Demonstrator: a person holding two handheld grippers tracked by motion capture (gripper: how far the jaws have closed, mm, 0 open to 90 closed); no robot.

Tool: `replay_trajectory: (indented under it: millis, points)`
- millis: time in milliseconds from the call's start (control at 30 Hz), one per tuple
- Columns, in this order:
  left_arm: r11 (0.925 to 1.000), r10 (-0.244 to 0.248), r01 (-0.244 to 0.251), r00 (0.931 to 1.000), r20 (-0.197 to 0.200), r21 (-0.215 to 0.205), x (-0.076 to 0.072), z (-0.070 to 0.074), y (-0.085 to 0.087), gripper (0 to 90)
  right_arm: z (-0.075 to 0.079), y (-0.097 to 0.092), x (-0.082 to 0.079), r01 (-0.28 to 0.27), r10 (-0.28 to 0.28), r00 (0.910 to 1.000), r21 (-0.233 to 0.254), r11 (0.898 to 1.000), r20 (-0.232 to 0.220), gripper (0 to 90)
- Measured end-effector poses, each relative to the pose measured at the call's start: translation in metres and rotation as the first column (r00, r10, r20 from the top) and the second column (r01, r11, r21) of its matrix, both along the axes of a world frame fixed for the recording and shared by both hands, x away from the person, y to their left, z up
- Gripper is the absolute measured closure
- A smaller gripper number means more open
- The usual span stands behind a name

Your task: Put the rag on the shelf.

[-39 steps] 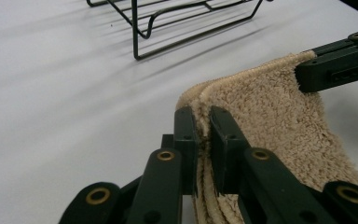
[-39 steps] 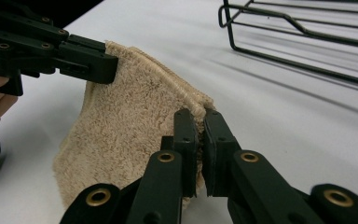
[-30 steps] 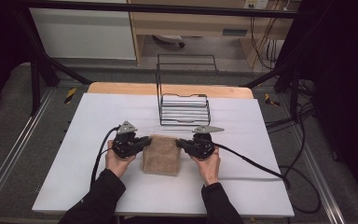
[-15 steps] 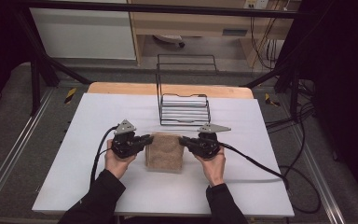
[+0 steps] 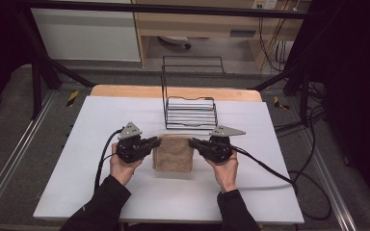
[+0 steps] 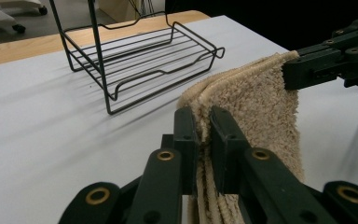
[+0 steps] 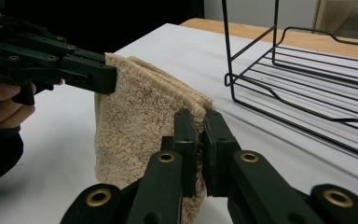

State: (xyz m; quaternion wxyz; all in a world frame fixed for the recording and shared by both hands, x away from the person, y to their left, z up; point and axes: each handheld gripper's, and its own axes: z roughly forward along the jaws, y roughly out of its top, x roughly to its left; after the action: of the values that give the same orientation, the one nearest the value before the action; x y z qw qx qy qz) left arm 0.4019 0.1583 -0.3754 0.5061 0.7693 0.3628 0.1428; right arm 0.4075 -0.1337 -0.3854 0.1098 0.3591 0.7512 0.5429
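Note:
A folded beige towel point(image 5: 174, 154) hangs between the two grippers above the white table point(image 5: 101, 115). My left gripper point(image 5: 157, 141) is shut on the towel's upper left corner; in the left gripper view its jaws pinch the doubled edge of the towel point(image 6: 256, 98). My right gripper point(image 5: 191, 142) is shut on the upper right corner, and the right gripper view has its jaws clamped on the towel point(image 7: 135, 116) edge. The towel's lower part droops toward the table. A black wire rack point(image 5: 191, 111) stands just beyond the towel.
The wire rack point(image 6: 140, 51) has a tall back frame and a low basket with an open front facing the towel. A wooden strip point(image 5: 125, 90) edges the table's far side. Cables point(image 5: 270, 169) trail from each gripper across the table.
Both grippers have risen and moved a little toward the rack, lifting the towel so that more of it hangs off the table.

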Motion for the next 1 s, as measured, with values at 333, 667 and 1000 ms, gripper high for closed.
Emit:
replay_trajectory:
  millis: [333,667,1000]
  points:
    - [0.9999,0.002,-0.001,0.9996,0.028,-0.017,0.0,0.008,-0.008,81.2,0.01,-0.008,-0.003,0.007,-0.007,0.9991,0.007,1.0,0.042,85.8]
    - [0.999,0.011,-0.009,0.9976,0.068,-0.043,0.001,0.017,-0.013,81.1,0.024,-0.013,-0.006,0.024,-0.024,0.9958,0.002,1.0,0.088,85.9]
    - [0.9977,0.019,-0.012,0.9946,0.102,-0.067,0.005,0.029,-0.013,81.1,0.039,-0.012,-0.005,0.034,-0.035,0.9906,0.012,0.999,0.132,85.8]
